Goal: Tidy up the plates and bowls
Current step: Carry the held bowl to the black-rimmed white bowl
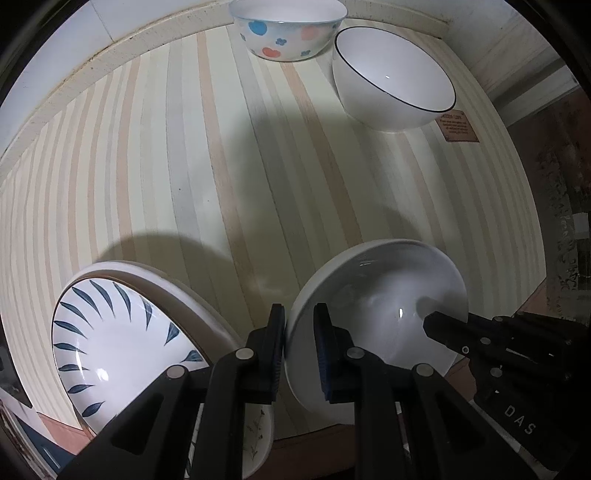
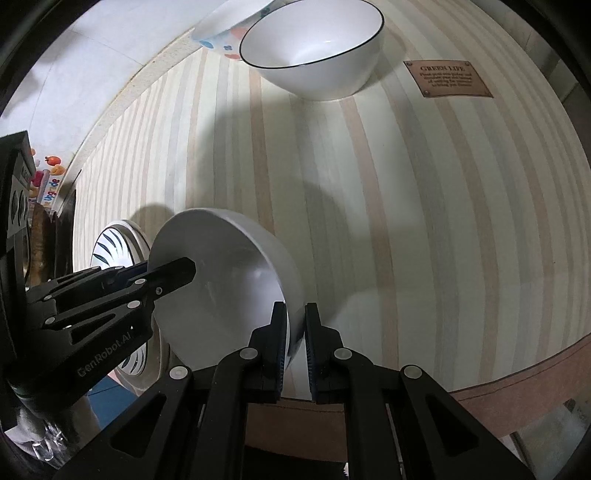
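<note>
Both grippers hold one plain white bowl (image 1: pixel 373 291) above the striped table (image 1: pixel 184 166), near its front edge. My left gripper (image 1: pixel 299 314) is shut on its left rim. My right gripper (image 2: pixel 295 314) is shut on its right rim; the bowl shows there too (image 2: pixel 221 266). A blue-leaf plate (image 1: pixel 110 332) sits on a stack of plates at the front left, also seen in the right wrist view (image 2: pixel 114 243). A black-rimmed white bowl (image 1: pixel 391 81) and a flower-patterned bowl (image 1: pixel 288 33) stand at the back.
A brown label patch (image 2: pixel 447 79) lies on the tablecloth at the back right. A wall runs behind the table (image 1: pixel 55 55). The table's brown front edge (image 2: pixel 517 373) curves below my right gripper. Colourful items (image 2: pixel 48 177) sit off the table's left.
</note>
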A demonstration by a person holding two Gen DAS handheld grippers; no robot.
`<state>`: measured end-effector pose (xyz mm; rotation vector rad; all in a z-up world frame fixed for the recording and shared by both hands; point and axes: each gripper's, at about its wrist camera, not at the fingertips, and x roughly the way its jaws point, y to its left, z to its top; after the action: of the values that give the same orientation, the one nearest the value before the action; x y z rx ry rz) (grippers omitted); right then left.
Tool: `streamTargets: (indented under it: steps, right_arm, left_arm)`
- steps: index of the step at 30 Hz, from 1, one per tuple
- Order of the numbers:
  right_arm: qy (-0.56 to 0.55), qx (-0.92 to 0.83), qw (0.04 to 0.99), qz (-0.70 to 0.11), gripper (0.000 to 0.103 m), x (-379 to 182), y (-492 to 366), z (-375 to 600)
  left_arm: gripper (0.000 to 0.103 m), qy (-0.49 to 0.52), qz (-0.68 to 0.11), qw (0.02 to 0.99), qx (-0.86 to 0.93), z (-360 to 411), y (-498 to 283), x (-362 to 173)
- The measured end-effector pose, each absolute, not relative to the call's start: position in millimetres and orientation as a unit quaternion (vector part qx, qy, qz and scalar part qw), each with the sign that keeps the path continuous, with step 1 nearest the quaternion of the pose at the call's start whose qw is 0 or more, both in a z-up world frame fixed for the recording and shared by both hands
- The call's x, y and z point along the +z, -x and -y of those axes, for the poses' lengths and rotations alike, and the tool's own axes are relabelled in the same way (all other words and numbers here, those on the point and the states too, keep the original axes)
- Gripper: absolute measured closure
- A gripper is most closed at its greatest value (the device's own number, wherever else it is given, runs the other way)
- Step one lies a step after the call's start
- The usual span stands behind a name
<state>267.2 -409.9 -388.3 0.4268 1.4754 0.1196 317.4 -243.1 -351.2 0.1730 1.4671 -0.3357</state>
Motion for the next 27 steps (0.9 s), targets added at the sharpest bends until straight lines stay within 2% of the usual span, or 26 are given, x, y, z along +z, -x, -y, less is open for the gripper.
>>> streamTargets:
  steps: [14,19,26,27]
  right_arm:
    - [-0.213,0.059,0.698,-0.681,0.091,-394.2,-281.4,414.4]
    - [-0.226,0.066,0.692,-0.682,0.091,-387.4,-287.0,424.6]
    - [-0.252,0.061,0.710,-0.655,0.079,-361.4,-313.7,460.0]
    - [-0.256,0.057,0.714,-0.649,0.078,-358.8,-320.9,466.6]
  left_arm:
    - [0.089,-0.075,-0.673,0.720,-0.151,241.7,-315.6,-359.3]
    - [0.086,-0.061,-0.668,0.729,-0.138,228.2,-322.3,-339.1]
    - [0.083,-0.026,-0.643,0.753,-0.137,231.4,-353.0,-296.5]
    - [0.080,-0.023,-0.640,0.755,-0.141,234.8,-361.7,-293.6]
